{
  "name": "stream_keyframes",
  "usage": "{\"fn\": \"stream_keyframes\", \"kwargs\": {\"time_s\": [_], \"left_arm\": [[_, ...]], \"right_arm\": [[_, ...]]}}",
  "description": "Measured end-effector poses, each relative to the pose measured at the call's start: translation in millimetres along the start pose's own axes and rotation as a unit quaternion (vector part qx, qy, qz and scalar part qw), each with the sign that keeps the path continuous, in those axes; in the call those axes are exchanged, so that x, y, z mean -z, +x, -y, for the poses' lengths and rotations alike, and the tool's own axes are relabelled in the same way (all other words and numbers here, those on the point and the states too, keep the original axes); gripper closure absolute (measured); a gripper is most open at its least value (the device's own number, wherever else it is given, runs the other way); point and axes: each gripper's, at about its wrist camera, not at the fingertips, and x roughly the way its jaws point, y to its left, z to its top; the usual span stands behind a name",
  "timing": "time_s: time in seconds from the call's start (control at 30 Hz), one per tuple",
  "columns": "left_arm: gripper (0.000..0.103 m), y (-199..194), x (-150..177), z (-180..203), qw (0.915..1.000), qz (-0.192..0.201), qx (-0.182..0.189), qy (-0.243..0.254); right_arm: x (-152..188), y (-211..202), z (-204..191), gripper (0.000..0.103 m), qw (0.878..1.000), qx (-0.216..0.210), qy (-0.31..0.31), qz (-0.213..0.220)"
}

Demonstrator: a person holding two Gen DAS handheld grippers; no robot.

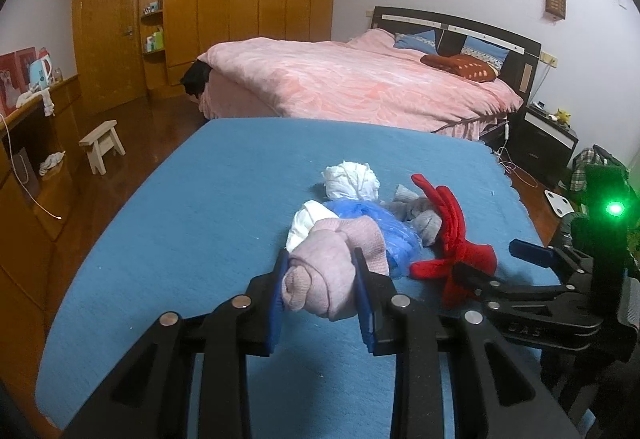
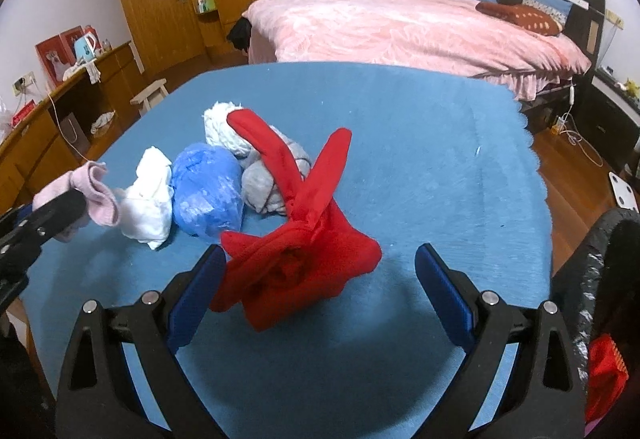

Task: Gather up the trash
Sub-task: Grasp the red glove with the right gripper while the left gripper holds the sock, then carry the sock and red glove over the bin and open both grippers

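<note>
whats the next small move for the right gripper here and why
Probably close the right gripper on the red knotted cloth. Its jaws stand open with the cloth between them, near one pad and well clear of the other. The left gripper is already shut on the pink sock bundle, so the red piece seems the next one to pick off the blue table cover.

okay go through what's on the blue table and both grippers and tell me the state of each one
Left gripper: shut on the pink sock.
Right gripper: open around the red cloth.
Red cloth: knotted, lying on the table.
Blue bag: bunched up.
White paper: crumpled.
Grey sock: balled up.
</note>
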Motion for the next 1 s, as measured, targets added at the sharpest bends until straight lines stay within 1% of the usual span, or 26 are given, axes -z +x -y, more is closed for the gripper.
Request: {"fn": "stream_keyframes", "kwargs": {"time_s": [0.03, 0.07, 0.13, 0.2, 0.3, 0.37, 0.4, 0.47, 0.53, 0.57, 0.63, 0.73, 1.0], "left_arm": [[0.073, 0, 0, 0, 1.0, 0.0, 0.0, 0.0], [0.073, 0, 0, 0, 1.0, -0.001, 0.0, -0.001], [0.073, 1, 0, -1, 1.0, -0.001, 0.0, -0.002], [0.073, 2, 1, -1, 1.0, -0.002, 0.001, -0.002], [0.073, 2, 1, -1, 1.0, -0.003, 0.002, -0.002], [0.073, 1, 2, -1, 1.0, -0.004, 0.002, -0.002], [0.073, 1, 2, 0, 1.0, -0.004, 0.002, -0.002], [0.073, 0, 2, 0, 1.0, -0.004, 0.002, -0.001], [0.073, 0, 2, 1, 1.0, -0.004, 0.003, -0.001], [0.073, 0, 1, 1, 1.0, -0.004, 0.003, -0.001], [0.073, -1, 1, 2, 1.0, -0.003, 0.003, 0.0], [0.073, -3, 1, 6, 1.0, -0.001, 0.005, 0.002], [0.073, -9, -2, 16, 0.9999, 0.007, 0.012, 0.008]], "right_arm": [[0, 3, 0, 0.011, 1.0, -0.001, -0.001, -0.005], [-1, 6, -1, 0.016, 1.0, -0.002, -0.002, -0.011], [-3, 9, -4, 0.023, 1.0, -0.008, -0.006, -0.019], [-3, 13, -6, 0.024, 0.999, -0.01, -0.01, -0.028], [-2, 15, -8, 0.031, 0.999, -0.015, -0.012, -0.036], [-1, 16, -8, 0.04, 0.999, -0.018, -0.011, -0.038], [-1, 16, -8, 0.043, 0.999, -0.019, -0.011, -0.039], [0, 15, -9, 0.058, 0.999, -0.021, -0.011, -0.038], [0, 14, -9, 0.066, 0.999, -0.024, -0.014, -0.039], [1, 13, -10, 0.072, 0.999, -0.026, -0.015, -0.038], [3, 11, -9, 0.079, 0.999, -0.032, -0.014, -0.036], [3, 6, -8, 0.082, 0.999, -0.036, -0.012, -0.034], [-3, -18, 0, 0.083, 0.999, -0.039, 0.005, -0.009]]}}
